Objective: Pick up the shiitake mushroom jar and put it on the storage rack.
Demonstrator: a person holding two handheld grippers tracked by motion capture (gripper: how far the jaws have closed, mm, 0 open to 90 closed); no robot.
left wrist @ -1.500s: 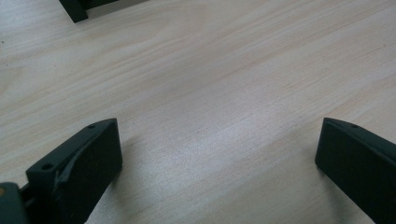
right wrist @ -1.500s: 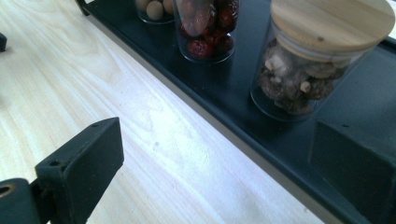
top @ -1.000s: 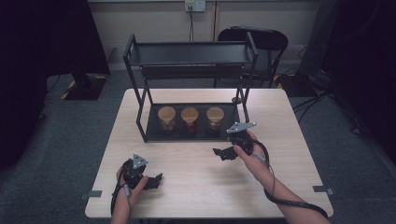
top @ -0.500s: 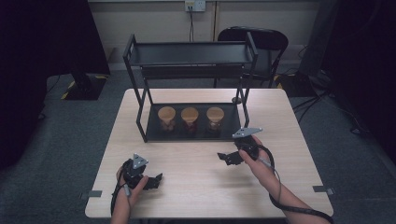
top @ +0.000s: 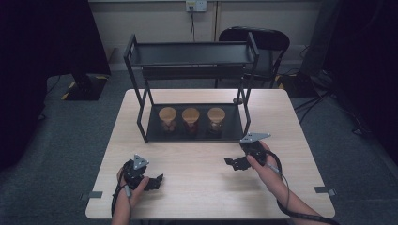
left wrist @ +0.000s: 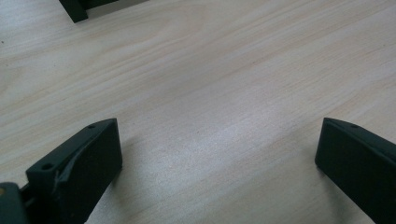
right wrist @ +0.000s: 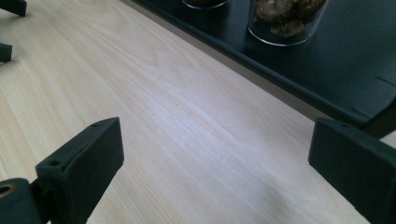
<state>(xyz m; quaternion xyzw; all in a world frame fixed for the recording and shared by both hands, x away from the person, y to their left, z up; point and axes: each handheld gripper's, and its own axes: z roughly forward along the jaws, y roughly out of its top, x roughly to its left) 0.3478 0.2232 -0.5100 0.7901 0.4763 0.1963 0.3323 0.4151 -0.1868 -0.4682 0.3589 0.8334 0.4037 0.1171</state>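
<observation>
A black chair stands behind the wooden table, beneath a wall socket.

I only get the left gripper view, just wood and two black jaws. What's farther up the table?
Observer: A black rack, with three jars in a row on its lowest shelf.
Operator: What's inside them?
Observer: Brown lumpy bits, seen through the glass in the right gripper view.
Operator: Where's my other hand-held gripper?
Observer: The right hand-held gripper is near the rack's front right corner, open and holding nothing.
</observation>
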